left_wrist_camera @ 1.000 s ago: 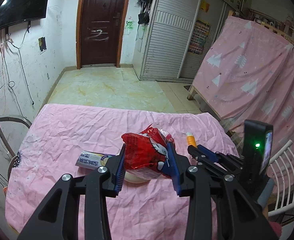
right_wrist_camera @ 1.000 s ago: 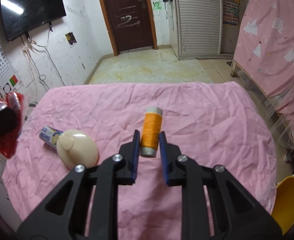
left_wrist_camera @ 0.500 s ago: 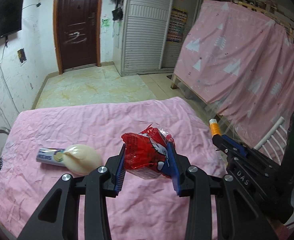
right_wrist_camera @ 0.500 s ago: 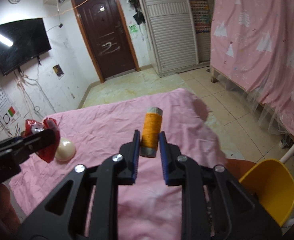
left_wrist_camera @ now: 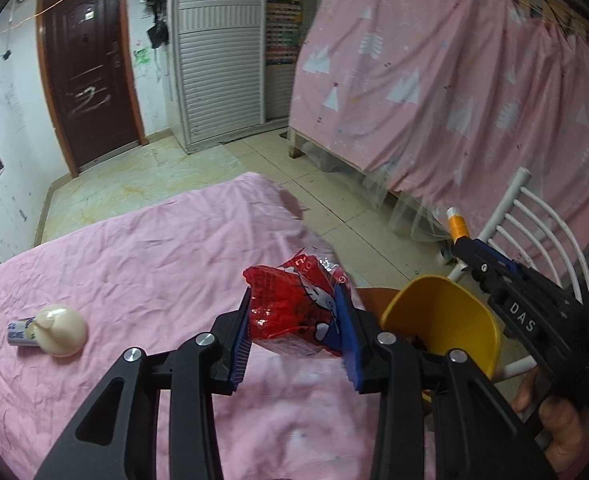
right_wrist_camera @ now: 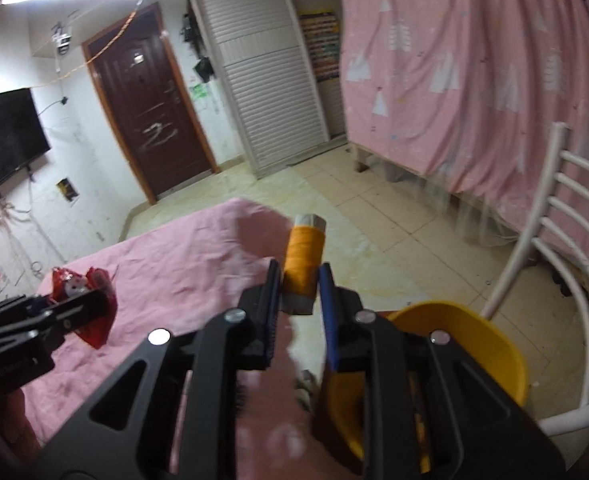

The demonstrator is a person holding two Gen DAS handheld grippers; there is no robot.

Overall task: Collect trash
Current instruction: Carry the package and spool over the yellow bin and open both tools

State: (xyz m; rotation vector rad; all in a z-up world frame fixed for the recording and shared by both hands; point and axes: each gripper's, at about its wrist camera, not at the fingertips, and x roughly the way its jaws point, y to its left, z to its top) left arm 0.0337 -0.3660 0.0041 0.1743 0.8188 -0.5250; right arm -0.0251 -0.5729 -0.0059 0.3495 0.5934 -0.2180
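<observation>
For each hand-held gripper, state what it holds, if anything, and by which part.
The left hand-held gripper pinches a crumpled red snack wrapper by its sides. The right hand-held gripper clamps an orange thread spool by its lower half.

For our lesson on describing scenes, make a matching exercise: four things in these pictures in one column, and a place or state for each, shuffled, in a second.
1. red wrapper
2. orange thread spool
3. cream cap
4. yellow bin

A. lying on the pink cloth
B. beside the table, by the white chair
C. clamped in the right gripper
D. clamped in the left gripper

Pairs: 1-D, 2-C, 3-A, 4-B
</observation>
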